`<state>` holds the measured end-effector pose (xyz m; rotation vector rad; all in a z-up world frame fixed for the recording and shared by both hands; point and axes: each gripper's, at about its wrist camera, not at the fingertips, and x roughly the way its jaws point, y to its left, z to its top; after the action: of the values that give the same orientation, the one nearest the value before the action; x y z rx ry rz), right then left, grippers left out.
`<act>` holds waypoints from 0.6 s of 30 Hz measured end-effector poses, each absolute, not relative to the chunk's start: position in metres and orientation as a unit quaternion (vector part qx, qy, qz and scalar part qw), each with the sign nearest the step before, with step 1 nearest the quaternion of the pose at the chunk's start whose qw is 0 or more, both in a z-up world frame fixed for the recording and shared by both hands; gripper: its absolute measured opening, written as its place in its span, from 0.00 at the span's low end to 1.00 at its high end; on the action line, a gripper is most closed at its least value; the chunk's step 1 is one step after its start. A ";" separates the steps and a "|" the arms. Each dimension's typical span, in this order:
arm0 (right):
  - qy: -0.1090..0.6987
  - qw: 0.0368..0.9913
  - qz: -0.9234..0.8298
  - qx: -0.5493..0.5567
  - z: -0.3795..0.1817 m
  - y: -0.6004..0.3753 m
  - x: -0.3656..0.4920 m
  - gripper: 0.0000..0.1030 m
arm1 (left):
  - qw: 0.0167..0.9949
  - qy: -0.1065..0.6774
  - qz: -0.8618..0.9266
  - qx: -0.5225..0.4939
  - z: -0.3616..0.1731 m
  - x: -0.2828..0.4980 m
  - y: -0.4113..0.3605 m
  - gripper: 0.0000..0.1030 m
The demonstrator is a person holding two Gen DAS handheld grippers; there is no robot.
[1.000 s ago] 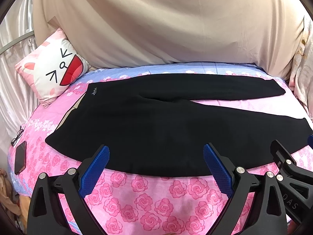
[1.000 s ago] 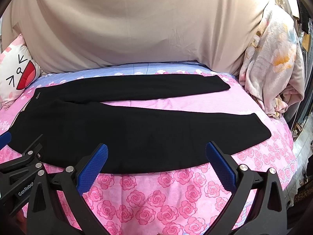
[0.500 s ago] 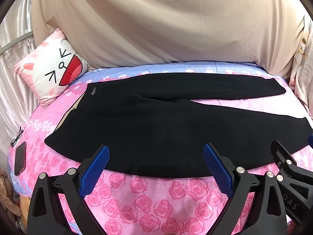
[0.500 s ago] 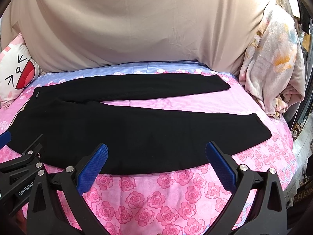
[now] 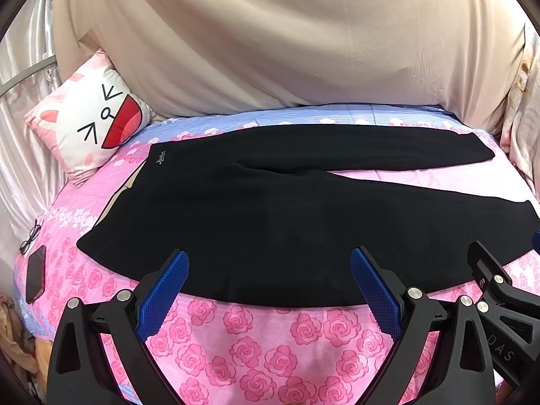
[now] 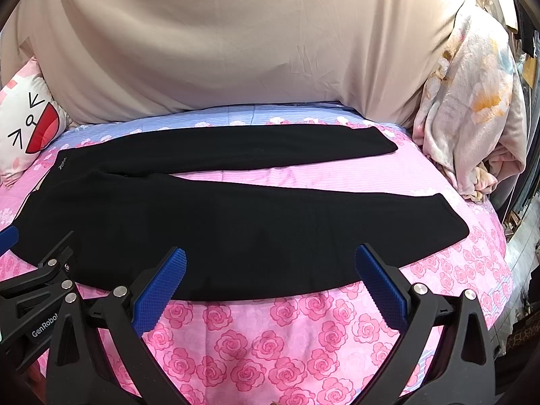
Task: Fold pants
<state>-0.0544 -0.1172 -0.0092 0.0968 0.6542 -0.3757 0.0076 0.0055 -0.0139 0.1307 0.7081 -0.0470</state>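
Black pants (image 5: 270, 216) lie flat on the pink rose-print bed (image 5: 256, 337), waist to the left, both legs spread toward the right. In the right wrist view the same pants (image 6: 236, 226) show a far leg and a near leg with pink sheet between them. My left gripper (image 5: 270, 270) hovers open over the near edge of the pants, nothing between its blue pads. My right gripper (image 6: 270, 266) is also open above the near leg's edge, empty. Each gripper's body shows at the other view's side.
A cartoon-face pillow (image 5: 91, 128) leans at the back left. A phone (image 5: 35, 278) and glasses (image 5: 30, 238) lie at the bed's left edge. A beige sheet (image 5: 287, 40) hangs behind. A floral blanket (image 6: 472, 108) is piled at the right, where the bed edge drops.
Both grippers have drifted only slightly; the pants have not moved and both grippers stay open.
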 end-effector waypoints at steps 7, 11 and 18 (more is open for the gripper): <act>0.320 0.928 -0.184 0.047 -0.010 -0.119 -0.054 0.95 | 0.935 0.347 -0.023 0.066 -0.016 0.008 0.007 0.91; 0.321 0.928 -0.184 0.047 -0.011 -0.118 -0.054 0.95 | 0.935 0.348 -0.022 0.067 -0.016 0.008 0.005 0.91; 0.322 0.927 -0.184 0.048 -0.011 -0.119 -0.054 0.95 | 0.934 0.349 -0.022 0.069 -0.016 0.008 0.005 0.91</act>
<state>-0.0541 -0.1194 -0.0114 0.0977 0.6600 -0.3778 0.0079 0.0047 -0.0157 0.1413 0.7139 -0.0453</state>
